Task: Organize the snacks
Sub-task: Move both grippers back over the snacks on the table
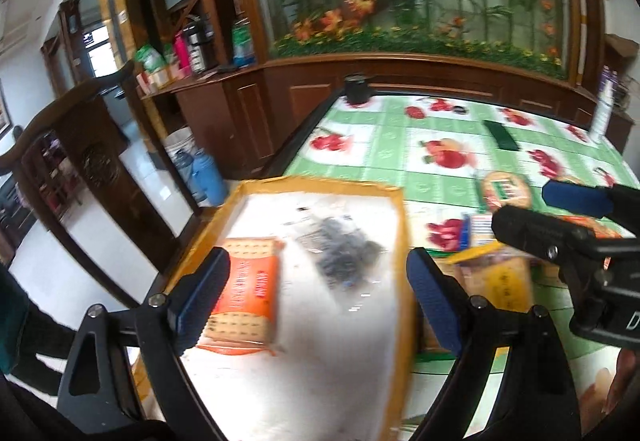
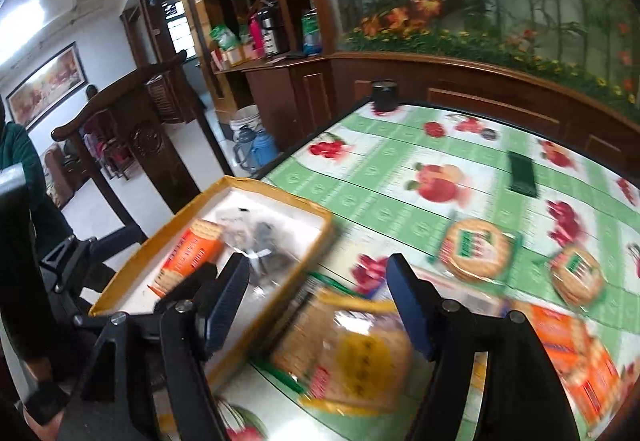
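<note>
At the bench's near left corner sits a shallow yellow-rimmed box [image 1: 394, 241], holding an orange cracker pack [image 1: 248, 301] and a clear bag of dark bits [image 1: 340, 249]. Left tongs [image 1: 316, 301] hang open above it, nothing between the jaws. Right tongs [image 2: 316, 305] are open too (empty), over a yellow cracker pack [image 2: 352, 357] lying just beside the box; two round biscuit packs [image 2: 476, 249] lie farther along.

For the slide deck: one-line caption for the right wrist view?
Right tool open above a yellow cracker pack, beside the box holding an orange pack.
</note>
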Motion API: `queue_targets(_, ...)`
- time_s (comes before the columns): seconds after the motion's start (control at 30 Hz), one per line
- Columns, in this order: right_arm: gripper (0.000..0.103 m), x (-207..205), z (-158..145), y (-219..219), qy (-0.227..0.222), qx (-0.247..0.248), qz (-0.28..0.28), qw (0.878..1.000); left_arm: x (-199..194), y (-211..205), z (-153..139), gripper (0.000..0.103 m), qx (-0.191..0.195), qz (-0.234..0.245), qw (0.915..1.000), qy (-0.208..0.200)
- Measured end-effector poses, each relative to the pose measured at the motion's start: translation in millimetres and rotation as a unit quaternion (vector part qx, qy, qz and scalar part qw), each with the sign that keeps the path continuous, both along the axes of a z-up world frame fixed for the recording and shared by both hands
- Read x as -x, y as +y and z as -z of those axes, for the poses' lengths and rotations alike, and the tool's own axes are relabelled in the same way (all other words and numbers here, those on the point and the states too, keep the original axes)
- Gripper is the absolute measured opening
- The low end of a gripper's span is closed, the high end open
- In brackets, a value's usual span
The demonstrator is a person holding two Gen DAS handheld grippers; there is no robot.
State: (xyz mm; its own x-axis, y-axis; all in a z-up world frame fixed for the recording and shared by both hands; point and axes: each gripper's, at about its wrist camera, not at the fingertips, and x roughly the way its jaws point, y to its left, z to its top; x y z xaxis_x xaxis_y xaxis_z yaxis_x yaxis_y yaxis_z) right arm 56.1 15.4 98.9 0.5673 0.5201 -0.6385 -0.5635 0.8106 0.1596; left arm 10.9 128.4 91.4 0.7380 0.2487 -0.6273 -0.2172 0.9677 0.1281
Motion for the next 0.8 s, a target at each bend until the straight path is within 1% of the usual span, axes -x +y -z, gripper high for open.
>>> queue_targets(0.13,0.071,6,3,-32,0.000,0.020,0.036,0.999,-2,-18,-2,0.092,0.012,0.030,0.9995,0.004)
queue_targets(0.2,0.072,6,6,-49,0.008,0.015,0.052,0.998,-5,-29,-2,0.092,0.032,0.051,0.9981,0.012)
queue_targets(0.3,0.072,6,14,-69,0.023,0.006,0.073,0.997,-10,-43,2,0.092,0.048,0.070,0.9961,0.025)
queue_targets(0.63,0.072,22,30,-114,0.037,0.000,0.110,0.993,-20,-87,20,0.092,0.061,0.099,0.9913,0.062)
queue_targets(0.8,0.072,28,30,-139,0.041,-0.013,0.129,0.991,-26,-106,33,0.092,0.053,0.098,0.9905,0.080)
